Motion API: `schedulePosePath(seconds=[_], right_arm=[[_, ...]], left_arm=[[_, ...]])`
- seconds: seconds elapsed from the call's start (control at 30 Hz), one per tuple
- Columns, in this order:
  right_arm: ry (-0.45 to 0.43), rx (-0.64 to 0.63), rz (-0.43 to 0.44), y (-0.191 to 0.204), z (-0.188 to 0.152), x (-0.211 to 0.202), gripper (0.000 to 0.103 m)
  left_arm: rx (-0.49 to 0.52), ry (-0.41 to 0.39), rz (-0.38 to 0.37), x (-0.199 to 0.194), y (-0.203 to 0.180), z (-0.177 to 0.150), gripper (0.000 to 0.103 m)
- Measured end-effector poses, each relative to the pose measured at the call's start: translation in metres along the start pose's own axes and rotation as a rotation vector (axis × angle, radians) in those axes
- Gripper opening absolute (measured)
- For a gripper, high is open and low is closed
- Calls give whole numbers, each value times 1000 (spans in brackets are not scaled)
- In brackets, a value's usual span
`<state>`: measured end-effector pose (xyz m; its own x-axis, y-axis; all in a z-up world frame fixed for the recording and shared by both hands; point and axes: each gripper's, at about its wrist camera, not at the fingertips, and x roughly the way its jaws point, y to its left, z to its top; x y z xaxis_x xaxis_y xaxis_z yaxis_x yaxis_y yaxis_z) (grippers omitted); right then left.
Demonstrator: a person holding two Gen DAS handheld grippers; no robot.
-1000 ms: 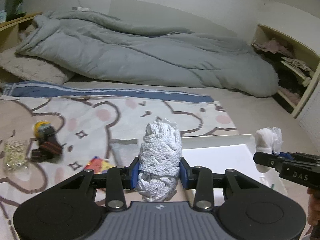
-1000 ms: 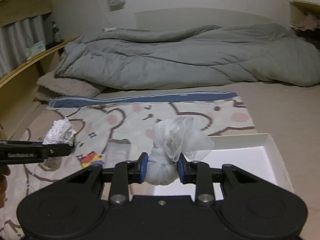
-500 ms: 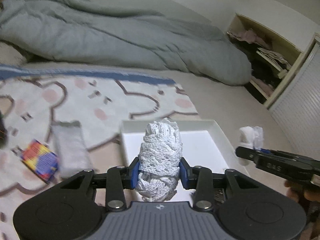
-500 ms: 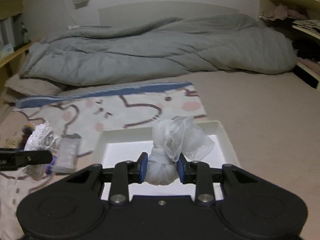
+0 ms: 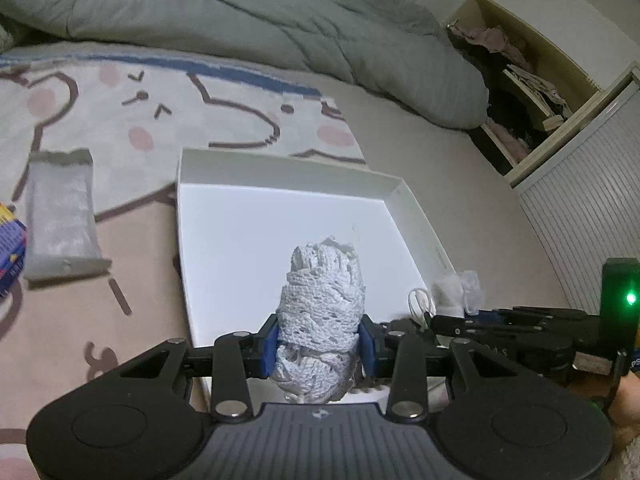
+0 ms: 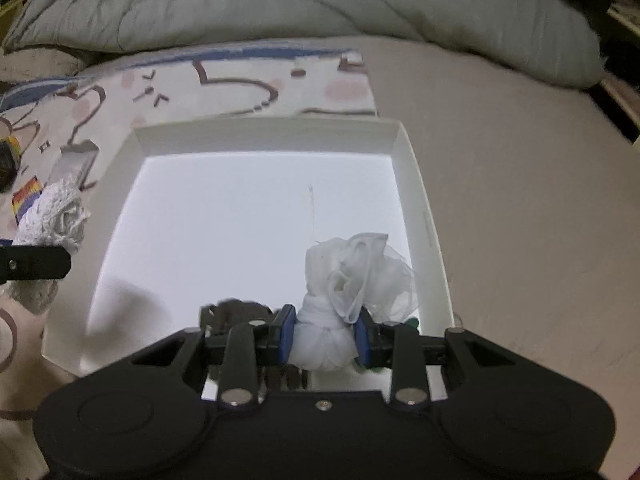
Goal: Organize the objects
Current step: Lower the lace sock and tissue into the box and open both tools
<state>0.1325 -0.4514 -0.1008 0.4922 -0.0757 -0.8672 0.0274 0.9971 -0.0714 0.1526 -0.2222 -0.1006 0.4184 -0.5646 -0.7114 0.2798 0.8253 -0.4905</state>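
Note:
My left gripper (image 5: pixel 319 346) is shut on a white lace bundle (image 5: pixel 322 308) and holds it over the near part of the white tray (image 5: pixel 280 172). My right gripper (image 6: pixel 322 340) is shut on a knotted white sheer cloth (image 6: pixel 352 280) and holds it over the tray's (image 6: pixel 264 136) near right corner. The lace bundle also shows at the left edge of the right wrist view (image 6: pixel 52 212). The sheer cloth also shows in the left wrist view (image 5: pixel 456 288). A dark object (image 6: pixel 236 312) lies in the tray just ahead of my right gripper.
A clear plastic packet (image 5: pixel 60 216) and a colourful packet (image 5: pixel 10 240) lie on the cartoon blanket (image 5: pixel 120 120) left of the tray. A grey duvet (image 5: pixel 240 20) is heaped behind. An open shelf of clothes (image 5: pixel 516 92) stands at the right.
Both grippers have moved forward and down over the white tray, still holding their bundles. The tray now fills the middle of both views.

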Motion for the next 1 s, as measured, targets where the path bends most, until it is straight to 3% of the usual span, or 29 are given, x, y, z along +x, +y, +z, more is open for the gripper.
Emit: schedulePosePath(seconds=[0.2,0.4,0.67,0.77,1.0], right_arm=[[72,26,12,-10,-3,24,32],[102,-24,-172,-12,-7,31,32],[87,-108,-49,4,-9,13,34],[109,-112,-73,6,-12,14,50],[90,-52,-122,-4,-11,2,51]], left_arm=[[-16,16,-14,6,3,-4,41],[-47,31,-24,15,4,-8,41],[-157,64,-42,31,8,-17,43],[-157,97,-35,35,6,-19,52],[-120,107,-22,34,3,-19,52]])
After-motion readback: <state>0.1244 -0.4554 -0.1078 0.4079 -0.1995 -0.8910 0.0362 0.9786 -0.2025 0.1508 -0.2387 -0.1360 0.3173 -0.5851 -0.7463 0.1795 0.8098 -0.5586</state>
